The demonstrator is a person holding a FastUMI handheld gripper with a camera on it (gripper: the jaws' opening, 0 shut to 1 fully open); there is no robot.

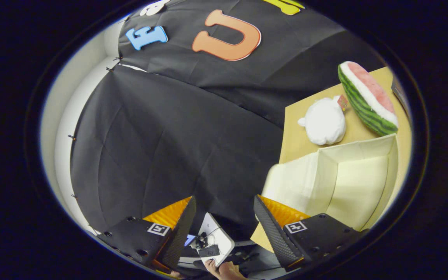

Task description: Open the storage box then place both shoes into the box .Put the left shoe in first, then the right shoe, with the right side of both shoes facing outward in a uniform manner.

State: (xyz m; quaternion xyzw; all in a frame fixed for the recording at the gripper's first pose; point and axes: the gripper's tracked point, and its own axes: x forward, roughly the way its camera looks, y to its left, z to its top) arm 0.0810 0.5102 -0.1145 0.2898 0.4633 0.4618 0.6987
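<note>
Facing: the gripper [224, 223] looks mostly at the black booth cloth [169, 147], with the storage box [348, 182] off to the side of its right finger [274, 229], not ahead of it.
Fingers: spread wide apart, nothing between them, holding nothing.
Storage box: a cream fabric box on the wooden table [305, 116]; its mouth gapes toward the gripper and its pale inside looks bare. Whether a lid or flap counts as open, the view does not settle.
Box against finger: the right finger overlaps the box's near lower corner in the view; touching or apart cannot be told.
Long axis: the box runs away from the right finger toward the table's far side.
Shoes: their place cannot be told.
Beyond the box: a white plush toy [323, 120] sits just behind it, and a watermelon-slice plush [368, 99] lies beside that toy, further off.
Between the fingers, lower down: a person's hand [224, 269] and a small white device [214, 237].
Writing: the plush toy's small tag is too small to read.
Judgement: the coming move likely calls for a swing toward the box's side.
</note>
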